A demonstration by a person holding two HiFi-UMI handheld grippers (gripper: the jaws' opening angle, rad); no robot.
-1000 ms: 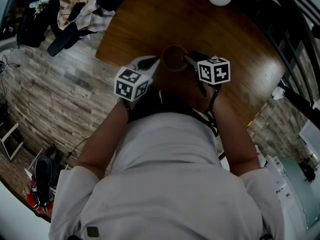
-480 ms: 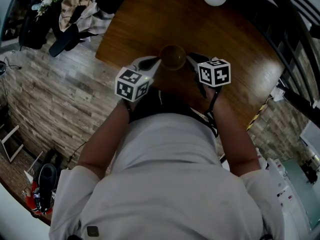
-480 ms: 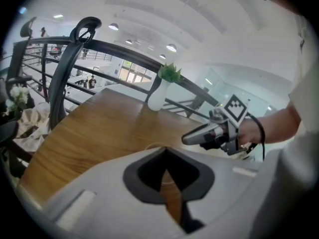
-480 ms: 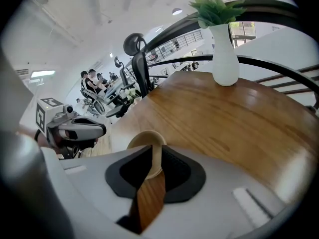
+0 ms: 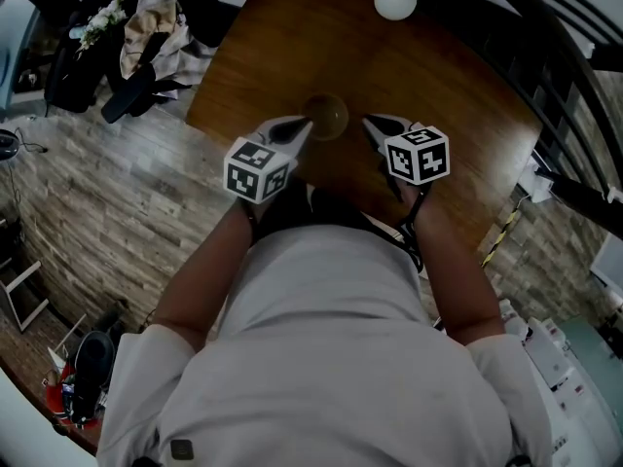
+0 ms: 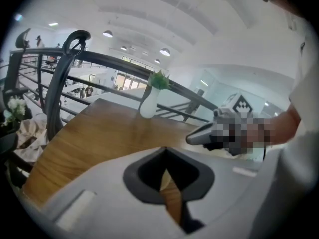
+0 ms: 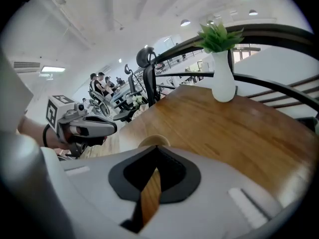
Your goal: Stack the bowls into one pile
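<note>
A brown pile of bowls (image 5: 324,115) stands on the round wooden table (image 5: 448,86), between my two grippers. The left gripper (image 5: 304,124) hovers just left of it, shut and empty, with only a thin slit between its jaws (image 6: 166,151). Just right of the bowls, the right gripper (image 5: 369,122) touches nothing. Its jaws have just been closing with nothing between them and now stand shut (image 7: 156,149). In the right gripper view a tan bowl rim (image 7: 153,141) peeks over the jaws, with the left gripper (image 7: 99,126) beyond it.
A white vase with a green plant (image 5: 394,0) (image 7: 223,86) (image 6: 148,106) stands at the table's far side, next to a dark railing (image 6: 65,68). The person's white-shirted body hides the table's near edge. Clutter and a chair sit on the floor at left (image 5: 136,37).
Both grippers have risen and drawn slightly away from the bowls. The right gripper's jaws have closed. The bowl pile stays on the table.
</note>
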